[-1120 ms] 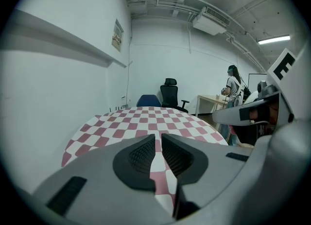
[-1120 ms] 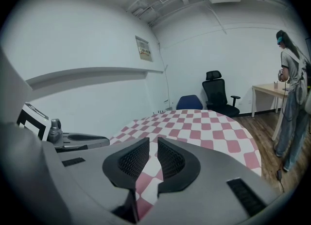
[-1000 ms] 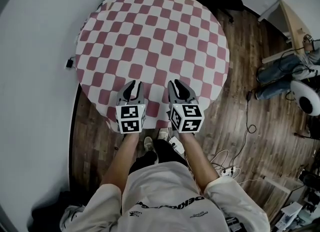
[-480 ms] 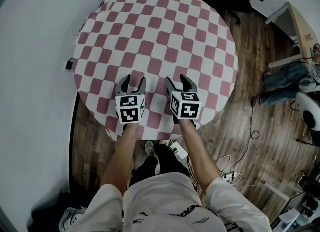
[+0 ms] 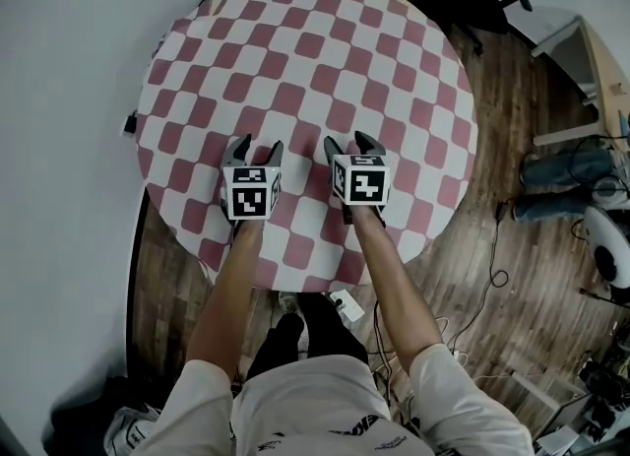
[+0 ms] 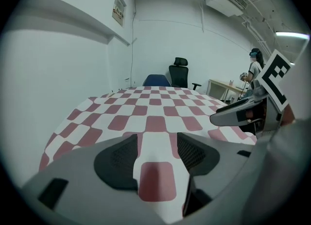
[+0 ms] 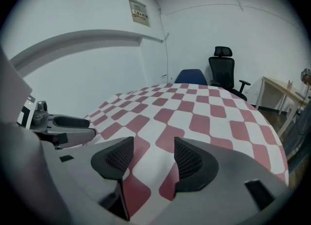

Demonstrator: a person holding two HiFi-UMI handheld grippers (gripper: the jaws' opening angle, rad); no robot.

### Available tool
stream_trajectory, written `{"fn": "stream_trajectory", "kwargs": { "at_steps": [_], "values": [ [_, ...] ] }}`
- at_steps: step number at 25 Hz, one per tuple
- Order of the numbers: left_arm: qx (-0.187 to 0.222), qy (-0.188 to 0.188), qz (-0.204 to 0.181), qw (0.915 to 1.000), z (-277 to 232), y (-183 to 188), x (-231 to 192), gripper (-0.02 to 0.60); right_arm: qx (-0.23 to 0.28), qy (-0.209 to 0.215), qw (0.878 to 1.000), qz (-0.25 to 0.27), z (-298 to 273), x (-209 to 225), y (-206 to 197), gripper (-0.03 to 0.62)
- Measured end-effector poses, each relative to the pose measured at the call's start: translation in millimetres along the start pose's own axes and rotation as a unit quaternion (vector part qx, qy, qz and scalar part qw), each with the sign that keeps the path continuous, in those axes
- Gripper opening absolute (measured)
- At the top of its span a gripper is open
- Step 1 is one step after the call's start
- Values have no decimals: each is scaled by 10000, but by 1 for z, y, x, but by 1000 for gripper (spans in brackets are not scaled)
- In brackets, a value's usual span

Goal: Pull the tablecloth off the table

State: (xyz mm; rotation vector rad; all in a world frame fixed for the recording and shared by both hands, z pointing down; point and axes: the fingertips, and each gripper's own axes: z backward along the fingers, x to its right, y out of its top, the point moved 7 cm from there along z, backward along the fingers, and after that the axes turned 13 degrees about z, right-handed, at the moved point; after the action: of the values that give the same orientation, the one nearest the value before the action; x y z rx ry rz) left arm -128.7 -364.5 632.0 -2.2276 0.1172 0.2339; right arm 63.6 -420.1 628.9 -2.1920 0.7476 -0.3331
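A red-and-white checked tablecloth (image 5: 305, 60) lies flat over the round table. Both grippers hover side by side above its near part, a little in from the near edge. My left gripper (image 5: 258, 146) has its jaws opening wide, and the left gripper view (image 6: 156, 140) shows only flat cloth below the gap. My right gripper (image 5: 346, 141) is opening too, and between its pads (image 7: 153, 146) the cloth also lies untouched. Each gripper shows in the other's view: the right gripper (image 6: 238, 114) and the left gripper (image 7: 68, 122).
A white wall runs along the table's left side. A blue chair (image 7: 190, 76) and a black office chair (image 7: 222, 71) stand beyond the far edge. Wooden floor with cables (image 5: 482, 287) lies to the right, where a seated person's legs (image 5: 561, 173) and a desk (image 5: 591, 60) show.
Both grippers have moved from the table's near edge farther in over the cloth. Their jaws have gone from nearly shut to wide apart.
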Motion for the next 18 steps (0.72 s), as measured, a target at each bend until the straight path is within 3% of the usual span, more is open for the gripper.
{"fn": "stream_trajectory", "kwargs": {
  "at_steps": [10, 18],
  "values": [
    [-514, 284, -79, 9982, -66, -12, -32, 259, -374, -34, 9987, 353, -60, 27, -3, 287],
    [-894, 403, 177, 9950, -95, -9, -55, 259, -1012, -105, 9933, 544, -89, 51, -16, 285]
  ]
}}
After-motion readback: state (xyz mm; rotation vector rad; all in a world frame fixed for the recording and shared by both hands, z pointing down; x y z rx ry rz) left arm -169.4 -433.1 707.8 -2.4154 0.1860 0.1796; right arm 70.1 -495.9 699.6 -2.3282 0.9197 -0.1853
